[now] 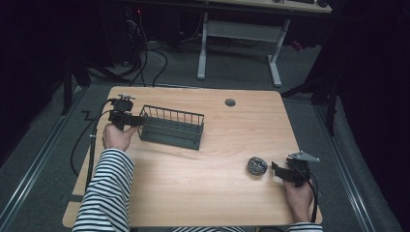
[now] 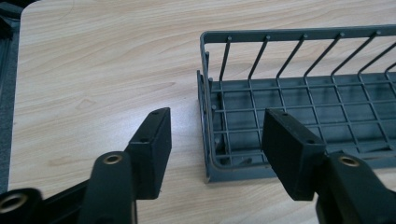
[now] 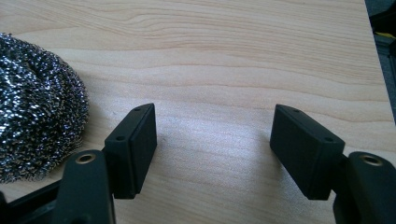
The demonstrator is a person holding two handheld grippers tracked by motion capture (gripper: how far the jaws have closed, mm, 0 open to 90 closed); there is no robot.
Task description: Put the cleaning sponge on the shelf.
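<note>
Grey wire dish rack (image 1: 171,126) sits empty; the steel-wool scouring ball (image 1: 257,166) lies untouched on the wooden table (image 1: 203,188). Left gripper (image 2: 215,140) straddles the rack's corner, jaws apart. Right gripper (image 3: 212,144) waits beside the ball, jaws apart, holding nothing.

Light wood-grain table (image 1: 193,169), rounded corners, round dark grommet (image 1: 230,102) near the far edge. Two items on it. Dark grey wire rack (image 1: 171,128) sits flat on the far left part, long side slightly angled to the table edge. Steel wool ball (image 1: 257,166) lies well apart from the rack, toward the near right, on bare wood.
</note>
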